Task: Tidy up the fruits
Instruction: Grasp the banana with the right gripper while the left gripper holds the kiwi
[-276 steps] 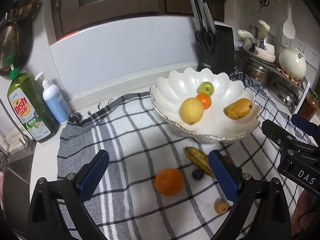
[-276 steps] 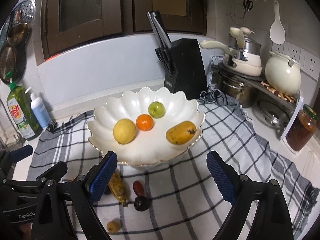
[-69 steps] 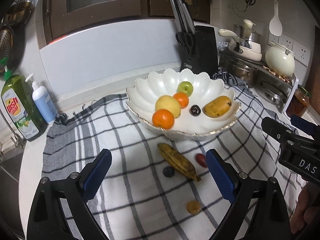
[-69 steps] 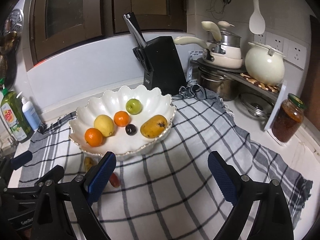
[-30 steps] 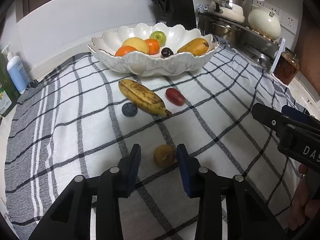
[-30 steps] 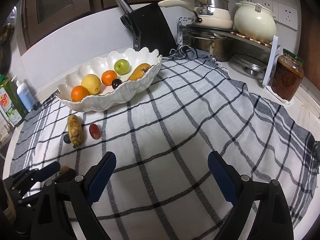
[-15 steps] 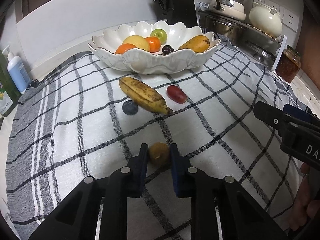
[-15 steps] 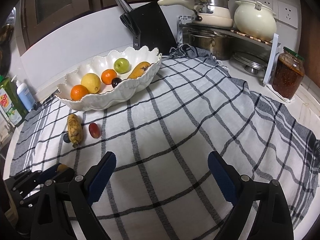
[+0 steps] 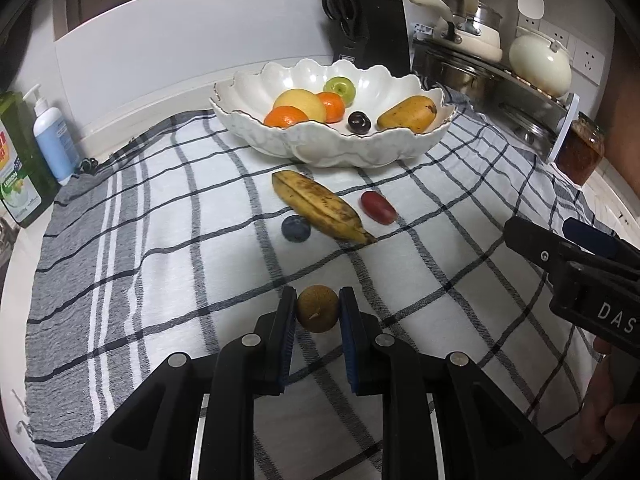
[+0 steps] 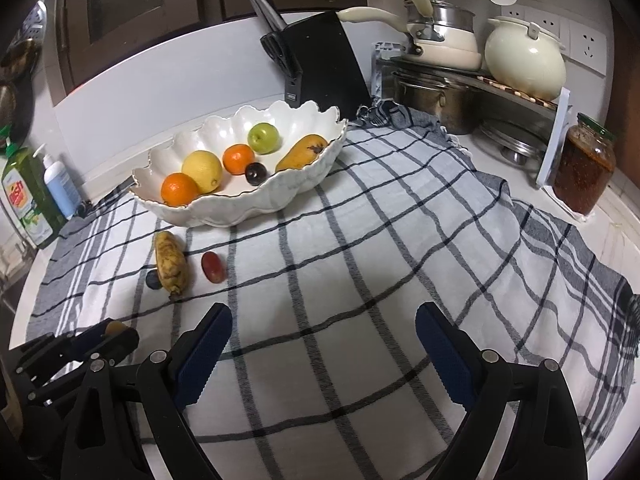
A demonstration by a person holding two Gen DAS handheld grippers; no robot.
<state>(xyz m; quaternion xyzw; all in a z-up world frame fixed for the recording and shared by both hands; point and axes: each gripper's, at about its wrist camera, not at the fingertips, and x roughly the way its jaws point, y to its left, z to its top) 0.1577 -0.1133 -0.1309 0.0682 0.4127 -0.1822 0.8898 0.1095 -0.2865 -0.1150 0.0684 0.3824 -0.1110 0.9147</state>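
Small brown round fruit (image 9: 317, 308) sitting pinched between blue pads, spotted banana (image 9: 320, 206), red grape (image 9: 378, 208) and blueberry (image 9: 296, 229) lying on checked cloth before white scalloped bowl (image 9: 340, 148) holding six fruits

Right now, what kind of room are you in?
Most likely a home kitchen. A black knife block stands at the back of the counter, pots sit on a metal rack, and a dish soap bottle stands at the left. A fruit bowl rests on a checked cloth.
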